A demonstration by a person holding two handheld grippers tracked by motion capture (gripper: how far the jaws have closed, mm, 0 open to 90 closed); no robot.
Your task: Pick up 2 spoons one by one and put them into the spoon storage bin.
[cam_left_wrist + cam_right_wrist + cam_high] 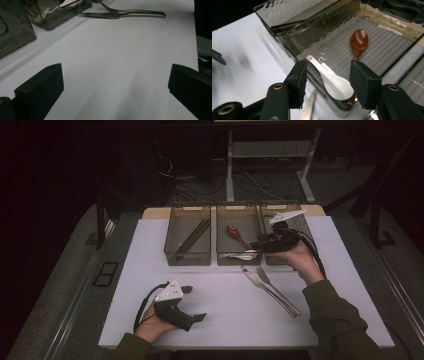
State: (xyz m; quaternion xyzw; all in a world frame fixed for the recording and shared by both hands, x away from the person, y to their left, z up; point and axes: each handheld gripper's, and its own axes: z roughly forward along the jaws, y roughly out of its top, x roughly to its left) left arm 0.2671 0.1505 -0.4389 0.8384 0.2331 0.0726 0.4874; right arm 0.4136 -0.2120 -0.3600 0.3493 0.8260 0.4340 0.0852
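A white spoon [332,81] lies in the middle bin [312,32] next to a brown wooden spoon [359,41]. My right gripper [328,77] hovers just above the white spoon, jaws apart on either side of it, pads not touching it. In the high view the right gripper [260,244] is at the front right corner of the middle bin [239,261], over the white spoon [240,255]. My left gripper [196,303] rests low on the white tabletop at front left, open with nothing in it; its jaws [116,85] frame bare table.
A fork [272,285] and a knife [260,287] lie side by side on the table in front of the bins. The left bin [187,257] holds chopsticks [192,236]. The right bin [280,205] stands behind my right hand. Bare tabletop [225,315] spreads between the hands.
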